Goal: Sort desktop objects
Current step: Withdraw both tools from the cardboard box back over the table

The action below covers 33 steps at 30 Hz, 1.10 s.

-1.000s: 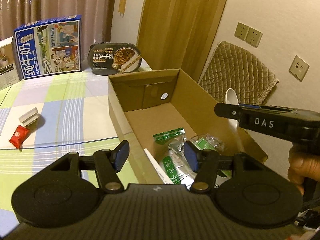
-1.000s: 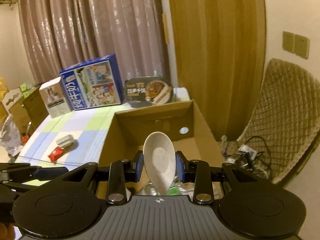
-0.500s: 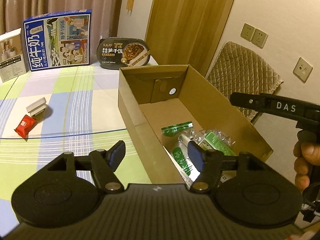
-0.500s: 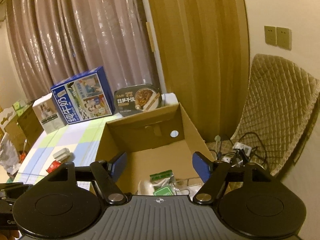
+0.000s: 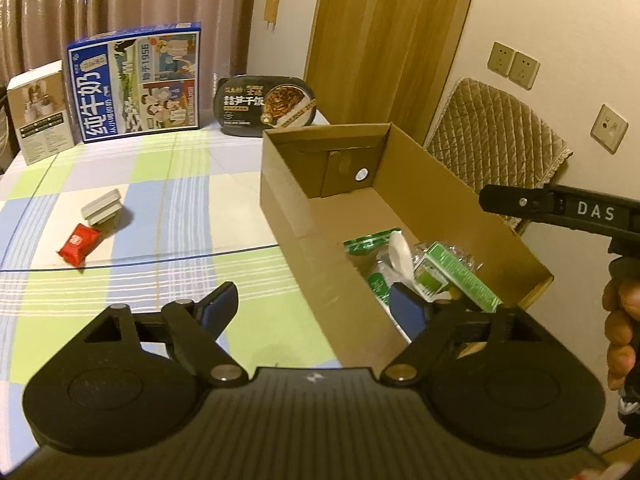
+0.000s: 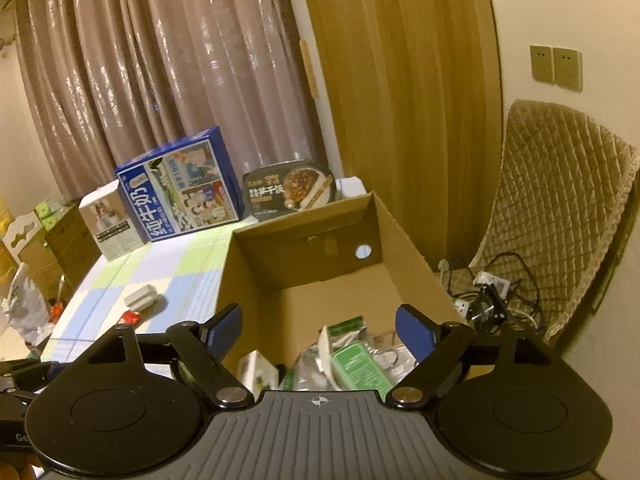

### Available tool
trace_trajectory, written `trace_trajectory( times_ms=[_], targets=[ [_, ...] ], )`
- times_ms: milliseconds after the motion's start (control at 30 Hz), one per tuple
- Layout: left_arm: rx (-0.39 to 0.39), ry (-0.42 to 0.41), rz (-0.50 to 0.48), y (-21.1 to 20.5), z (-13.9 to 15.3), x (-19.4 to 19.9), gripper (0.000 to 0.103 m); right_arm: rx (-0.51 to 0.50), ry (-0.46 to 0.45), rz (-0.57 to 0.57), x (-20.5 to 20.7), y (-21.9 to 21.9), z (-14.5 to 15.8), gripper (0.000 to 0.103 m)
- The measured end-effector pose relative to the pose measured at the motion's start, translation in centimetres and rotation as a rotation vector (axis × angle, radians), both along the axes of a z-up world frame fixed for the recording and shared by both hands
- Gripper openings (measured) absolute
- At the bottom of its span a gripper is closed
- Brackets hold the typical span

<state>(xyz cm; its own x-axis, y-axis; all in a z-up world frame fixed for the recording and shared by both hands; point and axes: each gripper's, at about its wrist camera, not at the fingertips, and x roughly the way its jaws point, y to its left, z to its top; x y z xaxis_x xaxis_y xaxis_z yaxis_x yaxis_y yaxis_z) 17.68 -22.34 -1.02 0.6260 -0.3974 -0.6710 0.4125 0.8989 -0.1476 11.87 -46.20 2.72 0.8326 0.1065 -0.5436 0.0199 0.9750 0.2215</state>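
Observation:
An open cardboard box [image 5: 304, 208] stands on the checked tablecloth. Inside it lie a white spoon [image 5: 400, 256], green packets [image 5: 372, 238] and a green carton [image 5: 456, 276]. My left gripper [image 5: 312, 306] hovers over the box's near left wall, its jaws opening, with nothing gripped. My right gripper [image 6: 320, 322] hangs above the box [image 6: 240, 280], jaws opening and empty, with the green carton [image 6: 358, 368] below. One of its fingers [image 5: 560, 208] and a hand [image 5: 620, 320] show in the left wrist view. A red packet [image 5: 78, 244] and a grey-white block [image 5: 102, 212] lie on the cloth to the left.
Along the table's far edge stand a blue milk carton [image 5: 136, 84], a small white box [image 5: 40, 116] and a black ready-meal tray [image 5: 266, 106]. A quilted chair [image 6: 560, 216] and a tangle of cables [image 6: 488, 292] are right of the box.
My right gripper opened and let go of the white spoon, which now lies in the box. My left gripper's jaws spread wider. Both grippers shifted a little relative to the box.

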Motion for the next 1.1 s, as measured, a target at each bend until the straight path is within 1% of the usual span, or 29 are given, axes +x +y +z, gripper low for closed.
trace_trajectory(
  times_ms=[133,167,233,367,400,700,900,1000,1100],
  targets=[
    [0.012,-0.01,0.012,1.2,0.4,-0.7,0.089,-0.008,-0.003,0.016,-0.4,1.3,0.3,0.093],
    [0.013,-0.013,0.016,1.5,0.5,-0.8,0.09,-0.011,-0.004,0.017,-0.5,1.7,0.4,0.098],
    [0.017,-0.02,0.024,2.2,0.7,-1.2,0.095,-0.016,-0.01,0.02,-0.6,2.3,0.6,0.101],
    [0.027,-0.026,0.043,3.8,1.2,-1.6,0.099,-0.023,-0.001,0.036,-0.6,3.8,0.8,0.101],
    [0.028,-0.027,0.05,4.2,1.3,-1.7,0.101,-0.025,0.001,0.044,-0.6,4.3,0.9,0.101],
    [0.059,-0.033,0.113,8.8,1.1,-2.1,0.102,-0.048,-0.001,0.132,0.1,9.2,1.4,0.101],
    [0.072,-0.016,0.178,13.9,0.0,-1.6,0.102,-0.078,0.005,0.224,1.2,13.5,0.9,0.101],
    [0.078,0.001,0.188,16.7,-0.7,-0.9,0.101,-0.109,0.006,0.287,2.2,15.9,0.3,0.101],
    [0.123,-0.02,0.189,18.9,-1.2,0.0,0.101,-0.125,0.018,0.326,3.7,18.0,-0.7,0.101]
  ],
)
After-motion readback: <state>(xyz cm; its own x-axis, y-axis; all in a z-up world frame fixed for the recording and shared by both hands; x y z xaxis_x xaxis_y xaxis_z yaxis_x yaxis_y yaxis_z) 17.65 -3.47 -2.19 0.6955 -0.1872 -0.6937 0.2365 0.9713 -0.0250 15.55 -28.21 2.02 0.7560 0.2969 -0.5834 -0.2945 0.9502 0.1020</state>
